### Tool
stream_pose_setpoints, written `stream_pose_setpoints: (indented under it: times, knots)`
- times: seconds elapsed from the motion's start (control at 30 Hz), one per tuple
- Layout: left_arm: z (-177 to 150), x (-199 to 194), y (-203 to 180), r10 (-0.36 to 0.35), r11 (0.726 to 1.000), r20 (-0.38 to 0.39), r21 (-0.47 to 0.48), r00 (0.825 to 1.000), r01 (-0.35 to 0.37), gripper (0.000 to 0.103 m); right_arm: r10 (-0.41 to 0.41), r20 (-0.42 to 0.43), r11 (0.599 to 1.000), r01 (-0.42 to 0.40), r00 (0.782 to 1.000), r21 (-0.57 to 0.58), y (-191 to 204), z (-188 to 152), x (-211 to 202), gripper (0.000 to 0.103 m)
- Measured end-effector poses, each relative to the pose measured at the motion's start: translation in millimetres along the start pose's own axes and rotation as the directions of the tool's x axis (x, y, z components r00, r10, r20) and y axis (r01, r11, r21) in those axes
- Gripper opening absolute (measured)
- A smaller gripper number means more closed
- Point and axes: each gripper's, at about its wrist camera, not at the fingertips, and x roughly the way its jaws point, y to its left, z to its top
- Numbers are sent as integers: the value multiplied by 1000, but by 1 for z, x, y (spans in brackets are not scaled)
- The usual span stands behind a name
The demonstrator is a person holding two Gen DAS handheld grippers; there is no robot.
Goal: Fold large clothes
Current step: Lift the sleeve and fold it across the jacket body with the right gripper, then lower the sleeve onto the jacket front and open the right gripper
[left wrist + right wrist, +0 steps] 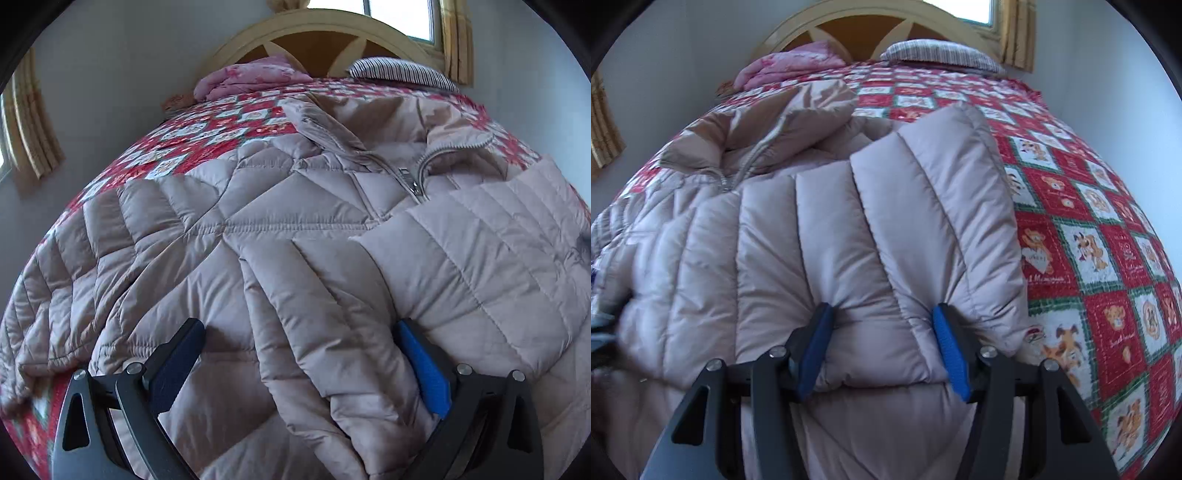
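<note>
A large beige quilted puffer jacket (258,221) lies front up on the bed, its zipper (413,181) partly undone at the collar. One side panel (886,206) is folded over onto the front. My right gripper (882,314) is shut on the near edge of that folded panel, and the fabric puckers at both blue pads (949,350). My left gripper (299,328) stands wide open over the jacket's lower front. A puffy ridge of fabric lies between its fingers. The right pad (424,369) is against the folded panel's edge, and the left pad is free.
A red, white and green patchwork quilt (1071,221) covers the bed and lies bare to the right of the jacket. At the far end are a pink folded blanket (790,66), a striped pillow (942,53) and an arched wooden headboard (314,40). White walls and curtained windows surround the bed.
</note>
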Motion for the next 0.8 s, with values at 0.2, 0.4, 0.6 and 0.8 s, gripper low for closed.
stream_pose_setpoints:
  times: [0.2, 0.4, 0.6, 0.8]
  knots:
    - [-3, -4, -9, 32, 999, 35, 16, 999, -32, 102, 64, 285, 983, -110, 956, 149, -42, 44, -50, 60]
    - [-6, -2, -5, -5, 1000, 21, -11, 1000, 5, 102, 98, 226, 974, -140, 969, 177, -57, 73, 11, 59]
    - [-7, 1, -4, -26, 999, 6, -22, 1000, 26, 102, 105, 144, 951, -142, 984, 275, -86, 51, 57, 58]
    - [-8, 1, -3, -24, 999, 5, -21, 1000, 24, 102, 81, 114, 959, -109, 990, 263, -84, 51, 60, 59]
